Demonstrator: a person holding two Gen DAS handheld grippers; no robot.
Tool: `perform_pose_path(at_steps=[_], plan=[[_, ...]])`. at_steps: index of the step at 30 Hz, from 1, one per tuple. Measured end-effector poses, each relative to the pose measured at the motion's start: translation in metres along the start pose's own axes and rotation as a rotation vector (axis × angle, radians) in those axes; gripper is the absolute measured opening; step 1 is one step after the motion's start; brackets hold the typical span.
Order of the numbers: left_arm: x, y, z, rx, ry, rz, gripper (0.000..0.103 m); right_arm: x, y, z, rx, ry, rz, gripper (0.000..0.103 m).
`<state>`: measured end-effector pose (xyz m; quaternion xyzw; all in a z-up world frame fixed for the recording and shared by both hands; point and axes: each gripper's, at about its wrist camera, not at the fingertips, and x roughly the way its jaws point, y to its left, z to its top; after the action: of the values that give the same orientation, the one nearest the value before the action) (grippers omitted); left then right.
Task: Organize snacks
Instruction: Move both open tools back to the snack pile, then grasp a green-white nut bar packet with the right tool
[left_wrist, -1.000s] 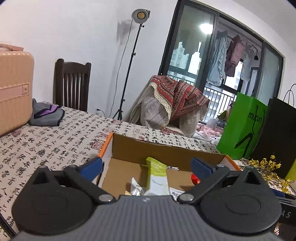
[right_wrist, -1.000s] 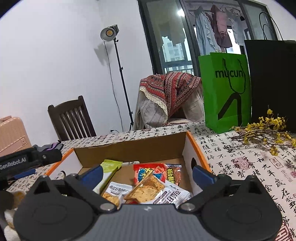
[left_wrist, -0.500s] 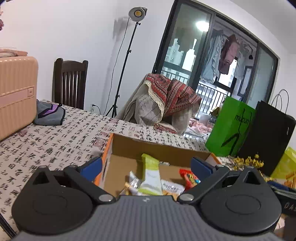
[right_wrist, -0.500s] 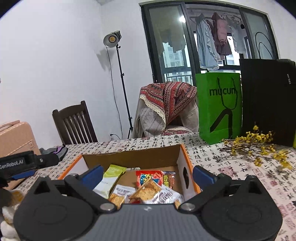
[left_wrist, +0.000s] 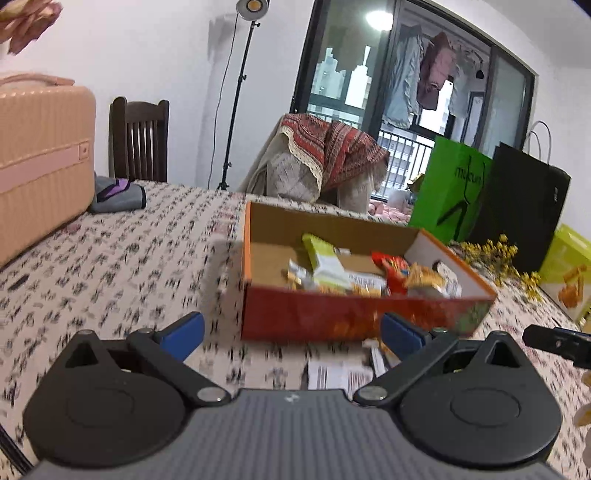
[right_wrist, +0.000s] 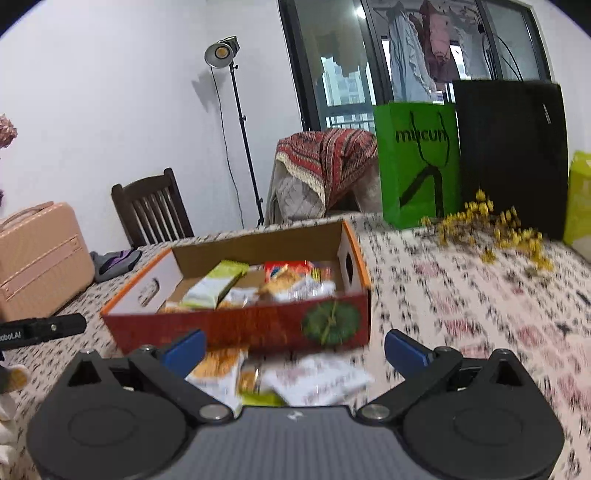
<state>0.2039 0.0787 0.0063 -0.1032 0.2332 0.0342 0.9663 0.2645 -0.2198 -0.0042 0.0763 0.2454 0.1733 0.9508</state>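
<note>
Both tongs, left (left_wrist: 291, 328) and right (right_wrist: 295, 350), are spread and empty; loose packets (right_wrist: 280, 376) near the box (right_wrist: 240, 325) could be mis-pinched through blurred aim.

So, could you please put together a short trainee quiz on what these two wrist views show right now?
1. True or false: the right hand-held gripper is shut on a snack.
2. Where do the loose snack packets lie: A) inside the box, B) on the tablecloth in front of the box, C) on the chair?
3. Fill in: the bag beside the black bag is ____.

Key: 1 false, it is open; 2 B; 3 green.
</note>
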Motion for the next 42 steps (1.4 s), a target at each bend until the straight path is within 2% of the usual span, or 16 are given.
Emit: perform_pose_path(at_steps=[3, 10, 15, 24, 26, 28, 34, 42], plan=[[-0.007, 0.005, -0.015, 0.004, 0.01, 0.002, 0.103, -0.01, -0.005, -0.015, 0.01, 0.0, -0.001, 0.103], [-0.023, 0.006, -0.039, 0.037, -0.036, -0.006, 0.103, -0.025, -0.005, -0.036, 0.017, 0.018, 0.031, 0.103], [-0.015, 0.011, -0.045, 0.033, -0.019, 0.004, 0.103, -0.026, 0.0, -0.047, -0.009, 0.051, 0.012, 0.103], [-0.012, 0.01, -0.053, 0.046, -0.027, -0.002, 0.103, -0.024, 0.015, -0.052, -0.047, 0.077, 0.039, 0.101], [-0.011, 0.009, -0.053, 0.046, -0.023, -0.004, 0.103, -0.018, 0.021, -0.054, -0.061, 0.098, 0.032, 0.099], [-0.011, 0.01, -0.053, 0.042, -0.023, -0.007, 0.103, -0.01, 0.026, -0.056, -0.074, 0.125, 0.022, 0.09], [-0.011, 0.013, -0.052, 0.027, -0.016, -0.017, 0.103, 0.009, 0.037, -0.056, -0.078, 0.171, -0.027, 0.076], [-0.01, 0.013, -0.053, 0.022, -0.016, -0.023, 0.103, 0.023, 0.042, -0.06, -0.107, 0.213, -0.083, 0.063]])
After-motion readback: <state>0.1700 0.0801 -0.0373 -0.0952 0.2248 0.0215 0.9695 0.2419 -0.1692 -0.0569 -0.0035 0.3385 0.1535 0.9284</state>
